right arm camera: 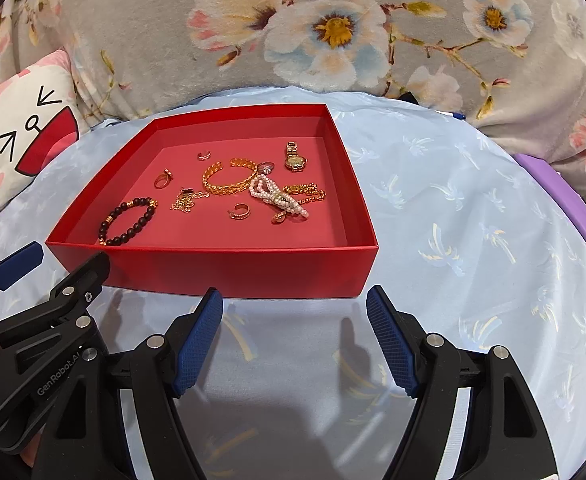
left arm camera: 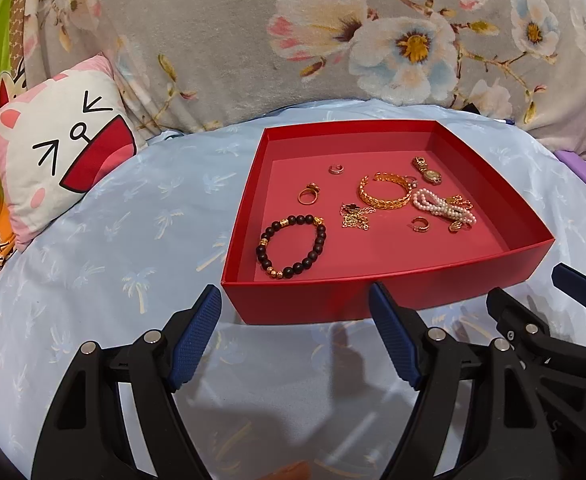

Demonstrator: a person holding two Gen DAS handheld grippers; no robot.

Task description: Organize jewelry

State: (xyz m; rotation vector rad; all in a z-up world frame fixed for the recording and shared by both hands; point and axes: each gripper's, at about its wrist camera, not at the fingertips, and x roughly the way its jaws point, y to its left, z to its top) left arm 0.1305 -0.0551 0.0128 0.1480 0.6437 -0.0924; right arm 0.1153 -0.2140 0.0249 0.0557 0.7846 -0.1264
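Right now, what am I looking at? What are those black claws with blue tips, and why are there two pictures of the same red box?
The claws are hand-held grippers: a person holds one in each hand, and each carries a wide-angle camera looking forward along its two fingers. So one picture comes from the left gripper, the other from the right gripper. Both are open and hold nothing.

Ahead, on a light blue sheet, sits an open red box holding loose jewelry: a dark bead bracelet, a gold cuff bracelet, a pearl strand, a small gold watch, a tangled gold chain and a few rings. A cartoon pillow and a floral blanket lie behind.
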